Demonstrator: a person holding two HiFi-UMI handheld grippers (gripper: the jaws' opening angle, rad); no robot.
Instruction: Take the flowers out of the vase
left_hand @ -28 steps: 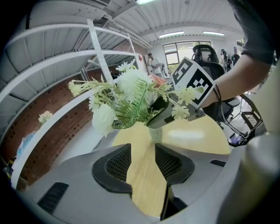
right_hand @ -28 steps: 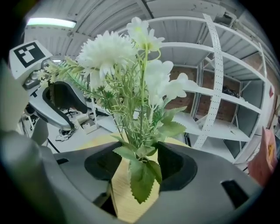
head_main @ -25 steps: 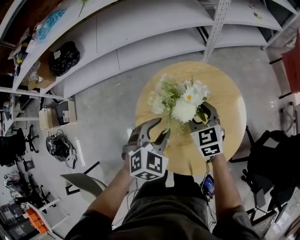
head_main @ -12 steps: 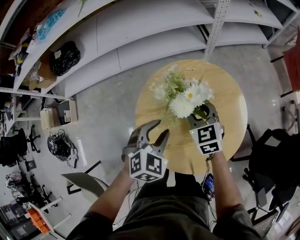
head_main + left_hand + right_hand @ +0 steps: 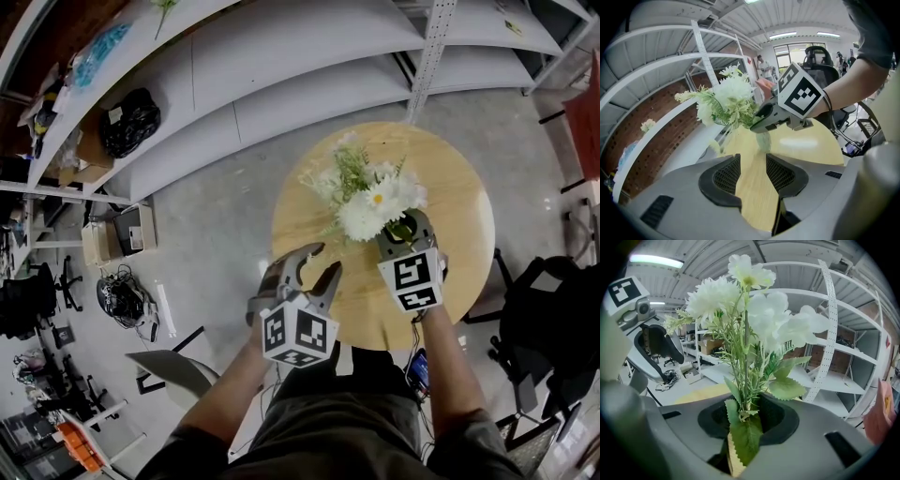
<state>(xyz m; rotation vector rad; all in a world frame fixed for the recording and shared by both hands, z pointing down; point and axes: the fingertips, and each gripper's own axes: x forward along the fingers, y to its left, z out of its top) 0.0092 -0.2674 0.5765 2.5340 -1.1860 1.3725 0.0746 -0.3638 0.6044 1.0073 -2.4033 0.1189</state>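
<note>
A bunch of white flowers with green leaves (image 5: 367,199) stands in a clear glass vase (image 5: 764,140) on the round wooden table (image 5: 450,187). My right gripper (image 5: 403,227) reaches in at the base of the bunch. Its jaws are closing and hug the stems and a leaf (image 5: 746,437); its own view places the right gripper (image 5: 747,420) tight around them. From the left gripper view, the right gripper (image 5: 761,116) sits just above the vase mouth. My left gripper (image 5: 323,260) hangs open and empty over the table's near left edge, short of the vase, also as the left gripper (image 5: 753,173).
Long white shelves (image 5: 281,75) curve behind the table, with bags and boxes (image 5: 127,117) at their left end. An office chair (image 5: 539,309) stands to the right of the table. A phone (image 5: 417,367) sticks out near the person's right hip.
The right gripper's jaws have drawn together around the flower stems. The bunch has shifted slightly to the right. The left gripper has stayed put.
</note>
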